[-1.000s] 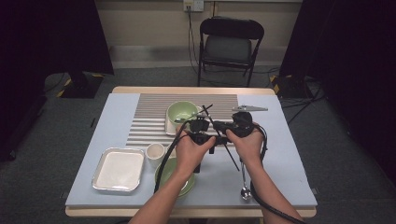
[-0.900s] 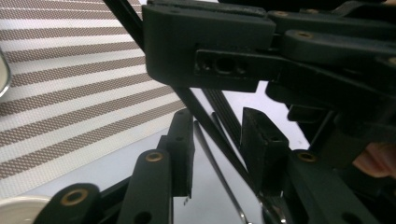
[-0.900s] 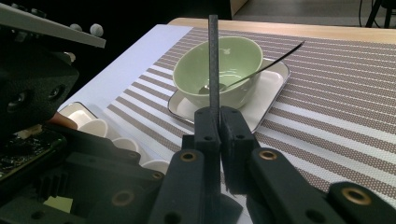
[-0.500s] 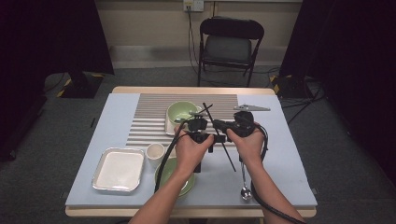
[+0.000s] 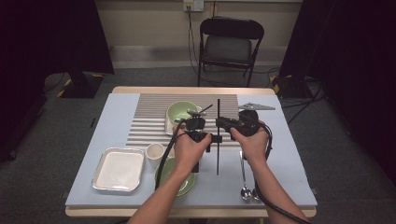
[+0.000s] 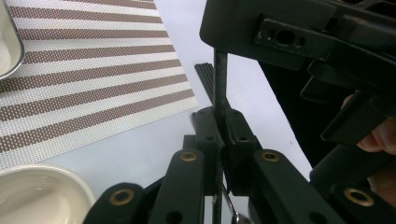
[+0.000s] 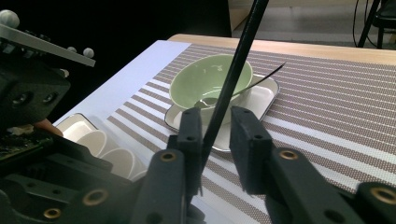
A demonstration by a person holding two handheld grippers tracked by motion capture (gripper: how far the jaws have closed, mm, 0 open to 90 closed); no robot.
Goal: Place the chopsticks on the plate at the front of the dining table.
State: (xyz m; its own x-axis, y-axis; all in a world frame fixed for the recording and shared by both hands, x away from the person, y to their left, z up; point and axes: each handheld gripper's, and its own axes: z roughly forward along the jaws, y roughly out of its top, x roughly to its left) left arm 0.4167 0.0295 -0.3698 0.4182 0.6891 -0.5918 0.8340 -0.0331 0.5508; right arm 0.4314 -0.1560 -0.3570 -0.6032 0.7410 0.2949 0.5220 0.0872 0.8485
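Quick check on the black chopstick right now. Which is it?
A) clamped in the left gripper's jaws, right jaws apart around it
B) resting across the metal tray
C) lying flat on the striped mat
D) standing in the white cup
A: in the left gripper view the left gripper has its jaws pressed on the black chopstick; in the right gripper view the right gripper, whose jaws have just been opening, shows a gap beside the stick.
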